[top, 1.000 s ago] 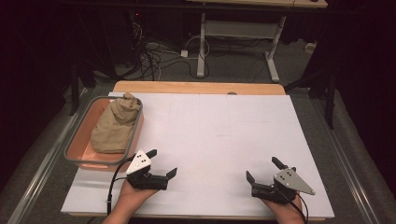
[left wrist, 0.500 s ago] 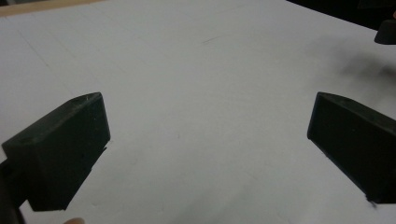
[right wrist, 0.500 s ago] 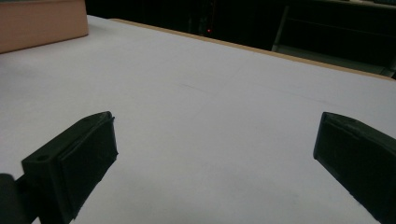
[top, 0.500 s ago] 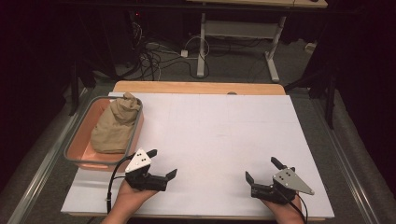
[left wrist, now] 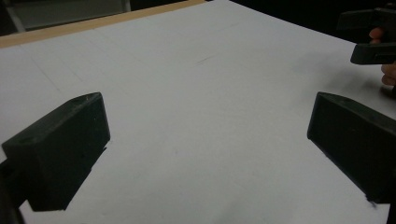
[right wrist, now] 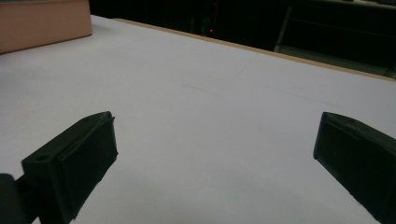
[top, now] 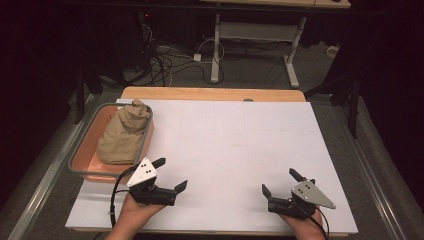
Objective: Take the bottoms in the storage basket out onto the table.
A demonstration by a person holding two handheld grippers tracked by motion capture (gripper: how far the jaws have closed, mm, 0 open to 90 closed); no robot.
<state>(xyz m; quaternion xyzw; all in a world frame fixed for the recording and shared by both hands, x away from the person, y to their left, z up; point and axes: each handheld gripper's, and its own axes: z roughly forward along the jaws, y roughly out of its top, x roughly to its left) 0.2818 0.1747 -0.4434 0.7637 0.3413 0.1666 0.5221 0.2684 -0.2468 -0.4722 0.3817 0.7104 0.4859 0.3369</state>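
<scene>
A tan cloth bag (top: 122, 135) lies in a pink tray (top: 82, 159) at the table's left edge. My left gripper (top: 170, 174) rests low on the white sheet (top: 235, 150) just right of the tray's near corner, jaws wide open and empty. In the left gripper view, its fingers (left wrist: 60, 149) frame bare white sheet, with the other gripper (left wrist: 373, 39) far off at the top right. My right gripper (top: 280, 182) sits near the front right of the sheet, open and empty. The right gripper view shows its fingers (right wrist: 74, 158) apart over bare sheet, the tray's wall (right wrist: 44, 21) at top left.
The sheet covers a wooden tabletop whose far edge (top: 215, 93) shows as a tan strip. Beyond it are a desk frame (top: 255, 45) and tangled cables (top: 160, 60) on a dark floor. Grey rails (top: 380, 175) run along both table sides.
</scene>
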